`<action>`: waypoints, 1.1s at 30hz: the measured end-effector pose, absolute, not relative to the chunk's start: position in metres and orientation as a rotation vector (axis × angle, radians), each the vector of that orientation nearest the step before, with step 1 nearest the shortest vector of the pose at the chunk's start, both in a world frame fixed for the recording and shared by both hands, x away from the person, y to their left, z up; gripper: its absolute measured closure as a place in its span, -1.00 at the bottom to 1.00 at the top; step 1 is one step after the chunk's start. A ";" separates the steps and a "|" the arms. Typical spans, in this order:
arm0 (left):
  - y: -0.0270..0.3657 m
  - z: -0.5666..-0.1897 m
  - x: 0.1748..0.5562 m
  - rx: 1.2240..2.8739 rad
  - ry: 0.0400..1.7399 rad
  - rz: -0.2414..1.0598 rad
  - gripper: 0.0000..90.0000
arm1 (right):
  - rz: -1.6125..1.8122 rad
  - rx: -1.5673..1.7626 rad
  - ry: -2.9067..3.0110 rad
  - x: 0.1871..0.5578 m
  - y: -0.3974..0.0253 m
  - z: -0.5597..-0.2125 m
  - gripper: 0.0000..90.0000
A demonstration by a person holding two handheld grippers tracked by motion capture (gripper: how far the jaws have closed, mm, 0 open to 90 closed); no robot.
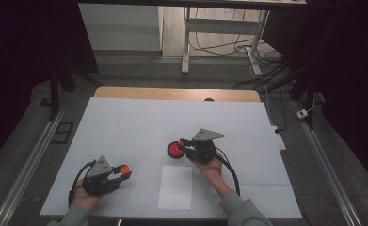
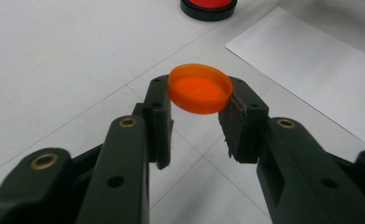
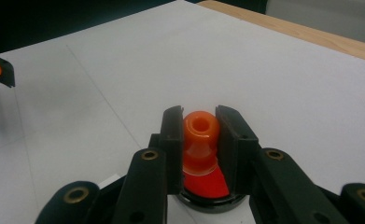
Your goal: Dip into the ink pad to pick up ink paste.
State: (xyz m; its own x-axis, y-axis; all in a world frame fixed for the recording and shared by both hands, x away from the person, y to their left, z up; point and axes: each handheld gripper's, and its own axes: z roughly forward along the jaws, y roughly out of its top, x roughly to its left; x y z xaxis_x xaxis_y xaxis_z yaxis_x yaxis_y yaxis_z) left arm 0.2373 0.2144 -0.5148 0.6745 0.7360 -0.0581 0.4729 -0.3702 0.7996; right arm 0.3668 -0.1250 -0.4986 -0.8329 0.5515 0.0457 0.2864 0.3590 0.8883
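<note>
- So the left gripper [image 2: 196,109] is clamped on an orange cap [image 2: 200,88], near left.
- Right gripper [image 3: 200,140] pinches the orange knob [image 3: 200,127] over the red disc [image 3: 207,184], mid-table.

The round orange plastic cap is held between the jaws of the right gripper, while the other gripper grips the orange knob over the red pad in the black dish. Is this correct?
Not quite: the round orange plastic cap is held by the left gripper, as the left gripper view shows. The rest stands: the right gripper grips the orange knob over the red pad in the black dish.
</note>
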 end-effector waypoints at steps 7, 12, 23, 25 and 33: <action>0.215 -0.514 0.238 2.037 0.930 0.394 0.44 | 1.485 0.755 2.352 0.359 -0.134 -0.494 0.60; 0.215 -0.515 0.239 2.036 0.931 0.391 0.44 | 1.506 0.771 2.354 0.350 -0.143 -0.493 0.60; 0.215 -0.515 0.238 2.038 0.928 0.392 0.43 | 1.521 0.753 2.366 0.327 -0.166 -0.489 0.60; 0.215 -0.515 0.238 2.038 0.928 0.392 0.43 | 1.519 0.749 2.369 0.323 -0.170 -0.488 0.60; 0.214 -0.515 0.238 2.040 0.923 0.393 0.43 | 1.543 0.737 2.367 0.310 -0.182 -0.485 0.60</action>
